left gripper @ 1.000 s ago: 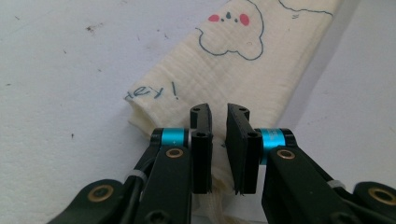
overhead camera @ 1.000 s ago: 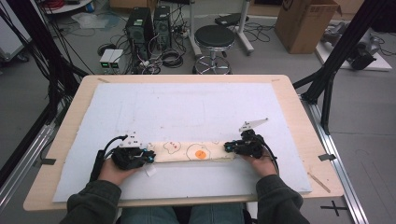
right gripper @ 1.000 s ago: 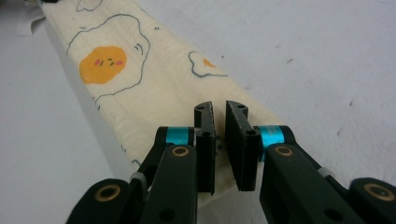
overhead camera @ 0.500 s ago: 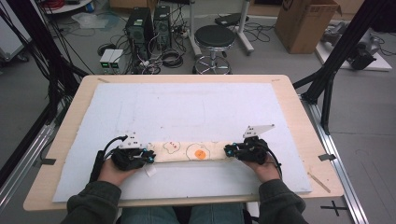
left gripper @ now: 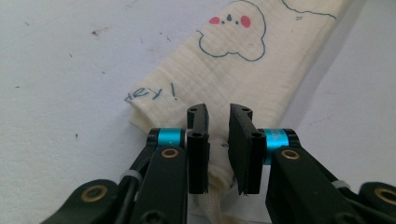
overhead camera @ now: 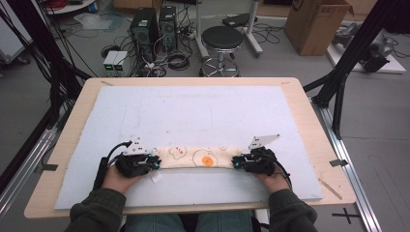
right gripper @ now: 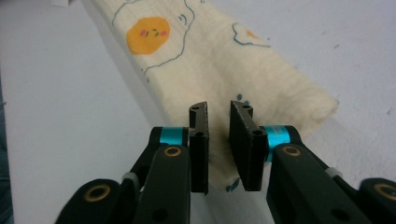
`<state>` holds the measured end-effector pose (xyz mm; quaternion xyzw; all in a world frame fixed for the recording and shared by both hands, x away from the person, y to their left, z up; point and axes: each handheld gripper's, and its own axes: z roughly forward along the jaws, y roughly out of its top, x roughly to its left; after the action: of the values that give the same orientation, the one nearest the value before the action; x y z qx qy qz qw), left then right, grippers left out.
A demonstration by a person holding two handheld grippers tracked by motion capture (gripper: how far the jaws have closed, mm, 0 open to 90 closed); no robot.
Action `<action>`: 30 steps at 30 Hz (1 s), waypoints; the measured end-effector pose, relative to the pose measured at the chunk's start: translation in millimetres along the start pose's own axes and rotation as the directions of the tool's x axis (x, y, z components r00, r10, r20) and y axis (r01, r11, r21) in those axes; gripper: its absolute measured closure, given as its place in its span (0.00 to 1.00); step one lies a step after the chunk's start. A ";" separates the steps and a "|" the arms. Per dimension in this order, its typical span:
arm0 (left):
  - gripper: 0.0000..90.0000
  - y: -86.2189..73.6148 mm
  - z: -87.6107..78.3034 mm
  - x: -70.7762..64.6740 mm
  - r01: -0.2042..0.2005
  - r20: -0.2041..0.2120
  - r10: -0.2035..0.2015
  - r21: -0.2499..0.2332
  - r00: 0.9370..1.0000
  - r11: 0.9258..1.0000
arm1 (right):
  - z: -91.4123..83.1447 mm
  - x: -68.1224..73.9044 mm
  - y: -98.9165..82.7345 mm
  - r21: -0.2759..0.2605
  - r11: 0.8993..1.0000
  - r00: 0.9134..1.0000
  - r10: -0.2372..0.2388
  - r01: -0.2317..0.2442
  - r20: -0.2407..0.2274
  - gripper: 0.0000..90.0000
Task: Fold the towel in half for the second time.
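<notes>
My left gripper and my right gripper sit low on the near part of the worktop, one at each end of a cream cloth that lies folded into a long narrow band running left to right on the pale blue mat. In the left gripper view my fingers stand a little apart with the cloth's left end under and between them; they have just been opening, and a gap shows on either side of the fabric, so they are released, not pinching. In the right gripper view my other fingers are parted the same way over the right end of the cloth, also just opening, with the corner of the fabric lying loose between them. The cloth carries printed drawings: a bear-like outline with a small face and two red cheeks, and beside it, near the folded edge, handwriting in blue of which I can read "ey!" with the first letters lost in the fold. Toward the right end there is a fried-egg figure with an orange yolk bearing a tiny face, and a second, smaller egg outline further along. A small white tag lies on the mat just near of my left gripper. Beyond the far edge of the worktop a stool stands on the floor.
</notes>
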<state>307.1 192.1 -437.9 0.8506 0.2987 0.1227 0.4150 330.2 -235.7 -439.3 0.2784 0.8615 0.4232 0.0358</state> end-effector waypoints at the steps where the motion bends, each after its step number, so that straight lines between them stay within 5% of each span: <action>1: 0.82 0.3 -1.4 0.4 0.007 0.003 -0.007 -0.006 1.000 1.000 | -1.3 0.2 1.3 -0.017 1.000 1.000 0.003 -0.003 -0.007 0.81; 7: 0.72 7.1 -12.1 2.7 0.029 0.001 -0.029 -0.048 1.000 0.998 | -8.8 -4.5 10.2 -0.072 0.997 0.999 0.032 -0.034 -0.025 0.73; 17: 0.60 22.8 -15.7 23.8 0.094 -0.036 -0.098 -0.101 0.995 0.990 | -14.0 -27.8 25.3 -0.091 0.991 0.995 0.096 -0.094 0.020 0.61; 26: 0.61 19.5 6.1 43.5 0.174 -0.071 -0.176 -0.037 0.982 0.984 | -0.4 -48.1 22.3 -0.032 0.985 0.984 0.169 -0.167 0.057 0.59; 30: 0.65 17.7 12.4 45.1 0.181 -0.034 -0.181 -0.004 0.983 0.983 | 6.0 -49.3 21.8 0.003 0.985 0.984 0.174 -0.174 0.038 0.61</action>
<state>355.7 203.3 -433.6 0.8175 0.3816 0.0991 0.4199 383.3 -246.0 -435.3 0.3607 0.8342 0.4168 0.0142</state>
